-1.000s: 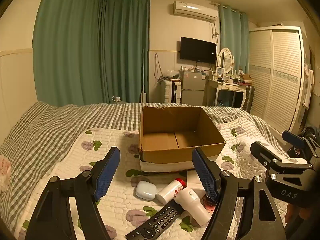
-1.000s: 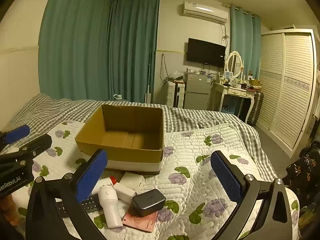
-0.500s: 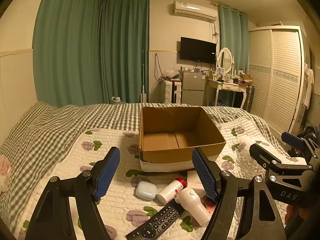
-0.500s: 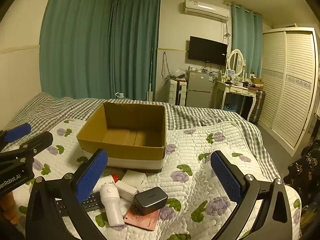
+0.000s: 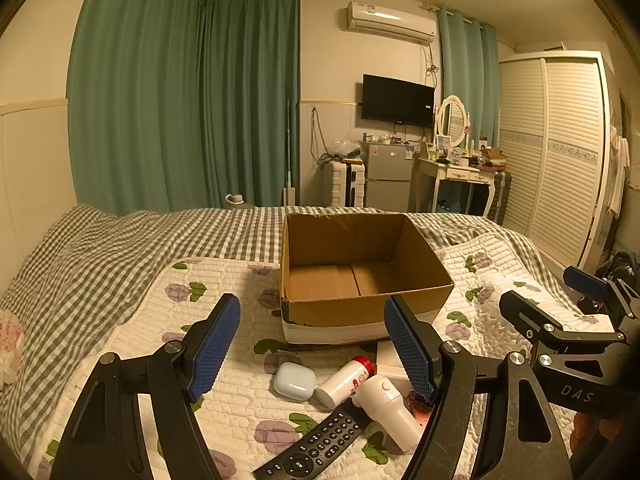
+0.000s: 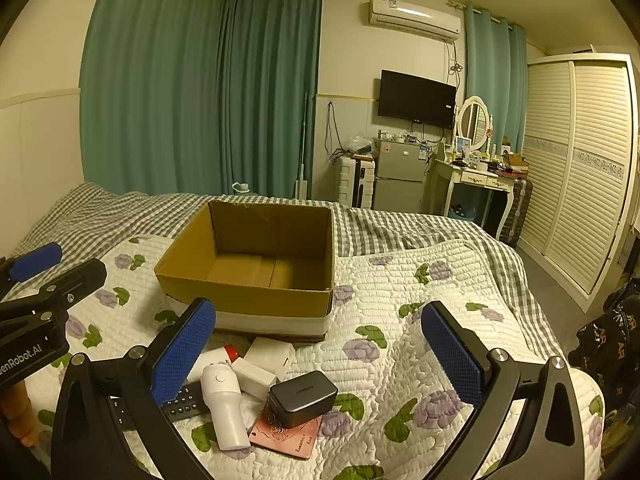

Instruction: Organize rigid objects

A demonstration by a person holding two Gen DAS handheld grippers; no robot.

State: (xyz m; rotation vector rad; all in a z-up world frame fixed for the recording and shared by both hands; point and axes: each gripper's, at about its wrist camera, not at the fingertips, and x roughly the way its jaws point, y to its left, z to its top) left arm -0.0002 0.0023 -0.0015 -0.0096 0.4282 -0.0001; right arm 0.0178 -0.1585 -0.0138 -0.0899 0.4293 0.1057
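An open, empty cardboard box (image 5: pixel 360 272) (image 6: pixel 256 264) sits on the quilted bed. In front of it lies a pile: a white earbud case (image 5: pixel 294 380), a white bottle with a red cap (image 5: pixel 344 380), a white handheld device (image 5: pixel 390 404) (image 6: pixel 224 408), a black remote (image 5: pixel 316 444), white charger blocks (image 6: pixel 268 356), a dark UGREEN charger (image 6: pixel 302 396) and a pink card (image 6: pixel 288 436). My left gripper (image 5: pixel 312 344) is open and empty above the pile. My right gripper (image 6: pixel 320 352) is open and empty, also above the pile.
The floral quilt (image 6: pixel 420 320) lies on a checked bedspread (image 5: pixel 100 248). Behind the bed stand green curtains (image 5: pixel 180 100), a small fridge (image 6: pixel 400 180), a dressing table (image 6: pixel 480 176) and a white wardrobe (image 6: pixel 580 160). A dark bag (image 6: pixel 612 340) sits at the right.
The right gripper has drifted slightly, so the box and pile sit a little to the right in its view. The left gripper has barely moved. Both stay open.
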